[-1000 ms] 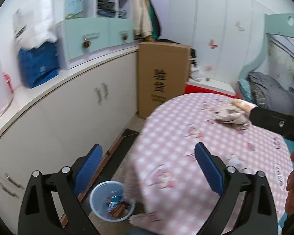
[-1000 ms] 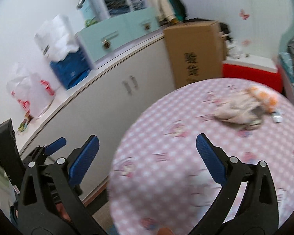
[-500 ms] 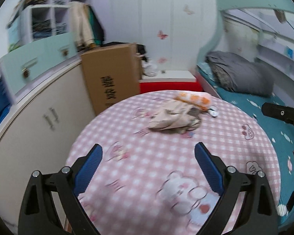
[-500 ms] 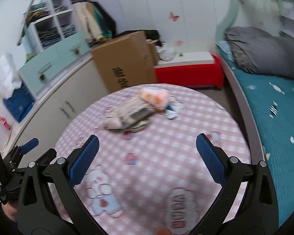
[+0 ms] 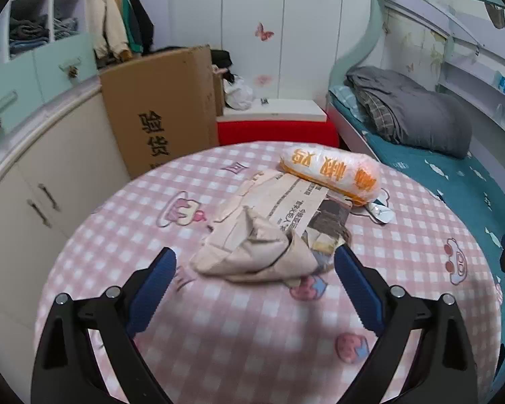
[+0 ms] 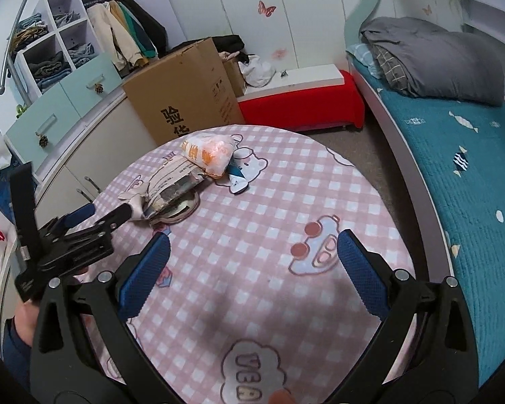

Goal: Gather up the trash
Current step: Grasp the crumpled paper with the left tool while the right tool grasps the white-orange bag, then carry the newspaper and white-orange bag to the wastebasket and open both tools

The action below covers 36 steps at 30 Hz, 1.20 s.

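Table (image 5: 252,336): round, covered in a pink checked cloth with cartoon prints.
Crumpled paper (image 5: 256,252): beige, lying near the middle of the table, on top of a printed sheet and other scraps.
Orange bag (image 5: 330,173): plastic wrapper with orange lettering, lying at the far edge of the paper pile and touching it.
Small wrapper (image 5: 380,210): white and blue, flat on the table just beside the orange bag.
Left gripper (image 5: 254,269): jaws spread wide, one on each side of the crumpled paper, holding nothing; seen from the right wrist, its tips reach the near end of the pile.
Right gripper (image 6: 250,269): jaws spread wide above bare cloth, well apart from the trash, holding nothing.
Cardboard box (image 5: 165,111): standing on the floor beyond the table, against the white cabinets.
Bed (image 6: 471,155): teal cover, grey bedding at the far end.
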### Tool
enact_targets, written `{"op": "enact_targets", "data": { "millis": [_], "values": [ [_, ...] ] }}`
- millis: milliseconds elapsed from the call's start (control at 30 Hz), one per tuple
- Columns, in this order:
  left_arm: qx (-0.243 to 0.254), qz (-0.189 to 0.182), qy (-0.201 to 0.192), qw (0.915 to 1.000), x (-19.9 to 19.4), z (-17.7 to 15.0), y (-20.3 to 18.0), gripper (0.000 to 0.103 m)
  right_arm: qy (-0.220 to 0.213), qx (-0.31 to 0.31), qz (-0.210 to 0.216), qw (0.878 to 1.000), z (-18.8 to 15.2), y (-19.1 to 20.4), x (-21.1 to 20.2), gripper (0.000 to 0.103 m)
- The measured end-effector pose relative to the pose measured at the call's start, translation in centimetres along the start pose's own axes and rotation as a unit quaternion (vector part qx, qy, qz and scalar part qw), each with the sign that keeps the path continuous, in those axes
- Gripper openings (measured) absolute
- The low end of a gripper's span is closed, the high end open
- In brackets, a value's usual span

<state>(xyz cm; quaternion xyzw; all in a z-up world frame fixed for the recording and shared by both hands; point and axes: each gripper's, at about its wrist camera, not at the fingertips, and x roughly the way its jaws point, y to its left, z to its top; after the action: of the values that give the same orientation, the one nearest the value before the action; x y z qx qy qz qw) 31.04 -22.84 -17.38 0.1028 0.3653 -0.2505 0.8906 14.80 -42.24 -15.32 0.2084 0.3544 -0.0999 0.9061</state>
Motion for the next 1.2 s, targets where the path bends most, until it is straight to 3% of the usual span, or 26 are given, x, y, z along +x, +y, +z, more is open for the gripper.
{"op": "enact_targets", "data": {
  "millis": [67, 100, 133, 167, 400, 467, 533, 567, 700, 867, 933, 1133, 1167, 1200],
  "values": [
    [-0.008, -0.027, 0.011, 0.9995, 1.3, 0.2, 0.3, 0.088, 0.004, -0.005, 0.006, 1.000, 1.0, 0.4, 1.5, 0.097],
    [-0.013, -0.041, 0.016, 0.9989, 1.7, 0.3, 0.4, 0.066, 0.007, -0.008, 0.010, 1.000, 1.6, 0.6, 2.2, 0.097],
    [-0.014, -0.051, 0.028, 0.9982, 2.2, 0.3, 0.4, 0.055, 0.010, -0.013, 0.015, 1.000, 2.3, 1.0, 3.2, 0.097],
    [-0.015, -0.061, 0.036, 0.9974, 2.5, 0.3, 0.4, 0.050, 0.011, -0.019, 0.022, 1.000, 3.0, 1.4, 4.3, 0.097],
    [-0.021, -0.076, 0.013, 0.9968, 1.2, -0.4, 1.2, 0.043, 0.046, -0.059, 0.035, 0.997, 6.7, 4.0, 12.6, 0.094],
    [-0.019, -0.072, 0.008, 0.9972, 0.6, -0.5, 1.5, 0.043, 0.056, -0.068, 0.028, 0.996, 7.3, 4.6, 14.6, 0.082],
    [-0.017, -0.070, 0.003, 0.9974, 0.0, -0.8, 1.8, 0.043, 0.079, -0.069, 0.043, 0.994, 7.4, 4.8, 16.2, 0.042],
    [-0.015, -0.067, 0.001, 0.9976, -0.4, -0.9, 2.0, 0.043, 0.081, -0.069, 0.052, 0.993, 7.4, 4.9, 16.2, 0.041],
    [-0.018, -0.056, -0.012, 0.9982, -2.2, -1.4, 3.2, 0.041, 0.054, -0.088, 0.061, 0.993, 6.9, 5.6, 13.5, 0.034],
    [-0.023, -0.050, -0.028, 0.9981, -4.8, -2.2, 4.2, 0.040, 0.015, -0.036, 0.094, 0.995, 6.3, 3.2, 8.4, 0.033],
    [-0.025, -0.049, -0.030, 0.9980, -5.9, -2.8, 4.5, 0.040, 0.003, -0.012, 0.106, 0.994, 5.0, 1.7, 5.5, 0.033],
    [-0.025, -0.043, -0.023, 0.9985, -8.5, -6.2, 5.0, 0.040, 0.010, 0.023, 0.091, 0.996, -1.2, -1.2, -0.3, 0.033],
    [-0.023, -0.036, -0.018, 0.9989, -8.7, -6.8, 4.9, 0.045, 0.013, 0.025, 0.087, 0.996, -2.3, -1.4, -1.0, 0.033],
    [-0.020, -0.029, -0.009, 0.9994, -8.6, -7.4, 4.8, 0.060, 0.017, 0.026, 0.085, 0.996, -3.2, -1.5, -1.6, 0.033]
  ]
}}
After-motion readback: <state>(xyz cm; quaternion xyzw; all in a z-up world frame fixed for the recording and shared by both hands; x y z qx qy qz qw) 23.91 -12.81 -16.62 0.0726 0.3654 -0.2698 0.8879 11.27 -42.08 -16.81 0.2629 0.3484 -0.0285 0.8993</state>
